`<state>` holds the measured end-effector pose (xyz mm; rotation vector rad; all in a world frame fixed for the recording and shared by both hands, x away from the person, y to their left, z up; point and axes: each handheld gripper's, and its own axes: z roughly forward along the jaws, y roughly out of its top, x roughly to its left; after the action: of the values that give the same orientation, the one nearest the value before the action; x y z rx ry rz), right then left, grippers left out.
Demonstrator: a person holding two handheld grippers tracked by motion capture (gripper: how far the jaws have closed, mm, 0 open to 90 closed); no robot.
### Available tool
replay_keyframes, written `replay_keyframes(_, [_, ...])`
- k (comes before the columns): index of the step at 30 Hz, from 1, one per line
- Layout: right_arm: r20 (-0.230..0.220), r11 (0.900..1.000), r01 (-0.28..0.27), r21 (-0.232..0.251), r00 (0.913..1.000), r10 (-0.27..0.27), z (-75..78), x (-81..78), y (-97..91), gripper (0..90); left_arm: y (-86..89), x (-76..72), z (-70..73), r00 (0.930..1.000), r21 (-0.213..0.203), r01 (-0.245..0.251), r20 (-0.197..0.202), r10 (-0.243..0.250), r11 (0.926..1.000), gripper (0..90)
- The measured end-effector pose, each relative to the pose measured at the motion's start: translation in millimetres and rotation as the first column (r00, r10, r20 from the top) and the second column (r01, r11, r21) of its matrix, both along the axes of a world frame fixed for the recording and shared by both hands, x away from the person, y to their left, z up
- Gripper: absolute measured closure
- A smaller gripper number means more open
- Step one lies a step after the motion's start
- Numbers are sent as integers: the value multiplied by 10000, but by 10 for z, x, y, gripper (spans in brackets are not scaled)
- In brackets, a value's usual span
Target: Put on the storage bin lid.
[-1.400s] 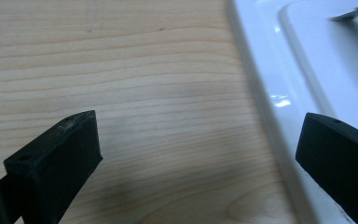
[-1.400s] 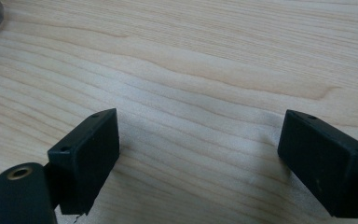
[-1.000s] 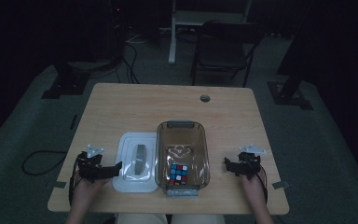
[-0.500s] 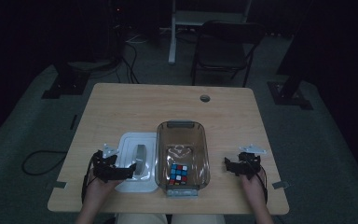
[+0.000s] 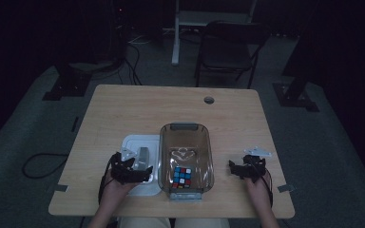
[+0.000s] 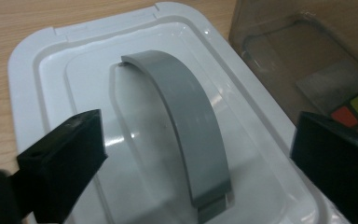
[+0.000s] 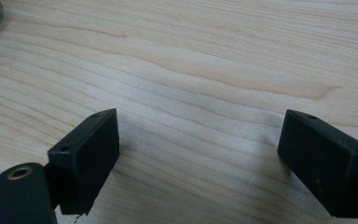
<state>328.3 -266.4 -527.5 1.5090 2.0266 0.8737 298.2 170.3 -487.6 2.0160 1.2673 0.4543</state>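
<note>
- Over the white lid (image 5: 138, 164), the left gripper (image 6: 193, 154) hangs with jaws spread wide either side of the lid's grey handle (image 6: 186, 130), not touching it.
- Beside the lid stands the clear bin (image 5: 185, 130) holding a colour cube (image 5: 182, 176).
- The right gripper (image 7: 198, 154) gapes empty above bare table (image 7: 205, 60).

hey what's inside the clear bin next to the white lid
A colour cube sits at the near end of the clear bin. The rest of the floor looks bare, with only glare on it. What lies under the cube is hidden.
</note>
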Motion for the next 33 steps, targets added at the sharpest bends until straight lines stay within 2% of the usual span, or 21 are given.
replay_keyframes(5, [0, 10000, -1, 10, 10000, 1, 0, 0, -1, 124, -33, 48, -39, 9999, 3, -75, 83, 75, 10000, 68])
replay_keyframes(7, [-6, 10000, 2, 27, 10000, -2, 1, 0, -2, 124, -48, 53, -54, 9998, 178, -9, 198, 5, 9998, 177])
replay_keyframes(9, [-5, 9999, 4, 111, 10000, -3, 2, 4, -9, 127, -46, 67, -72, 9999, 139, 17, 120, -18, 9999, 199])
replay_keyframes(11, [-16, 9996, 76, 279, 10000, -75, 6, 9, -21, 127, -33, 74, -88, 9999, 29, 81, 103, -82, 10000, 350])
replay_keyframes(13, [-42, 9990, 25, 435, 10000, -23, 12, 17, -26, 128, -30, 80, -104, 9998, 45, 177, 126, -178, 9998, 429])
replay_keyframes(15, [-65, 9987, -90, 512, 9999, 93, 30, 18, -17, 128, -32, 80, -118, 9994, 205, 265, 229, -269, 9994, 487])
replay_keyframes(20, [247, 9960, -419, 785, 9989, 401, 122, -36, 86, 128, -16, 88, -130, 9991, 168, 294, 313, -299, 9994, 602])
replay_keyframes(26, [792, 9853, -1481, 855, 9868, 1415, 241, -147, 336, 128, 66, 122, -127, 9999, -357, -90, 86, 93, 9993, 657])
replay_keyframes(28, [810, 9798, -1805, 865, 9815, 1736, 231, -178, 413, 128, 104, 120, -116, 9996, -471, -226, 163, 234, 9986, 681])
replay_keyframes(33, [535, 9677, -2420, 711, 9696, 2386, 153, -212, 561, 128, 171, 79, -22, 9976, -370, -347, 592, 369, 9987, 693])
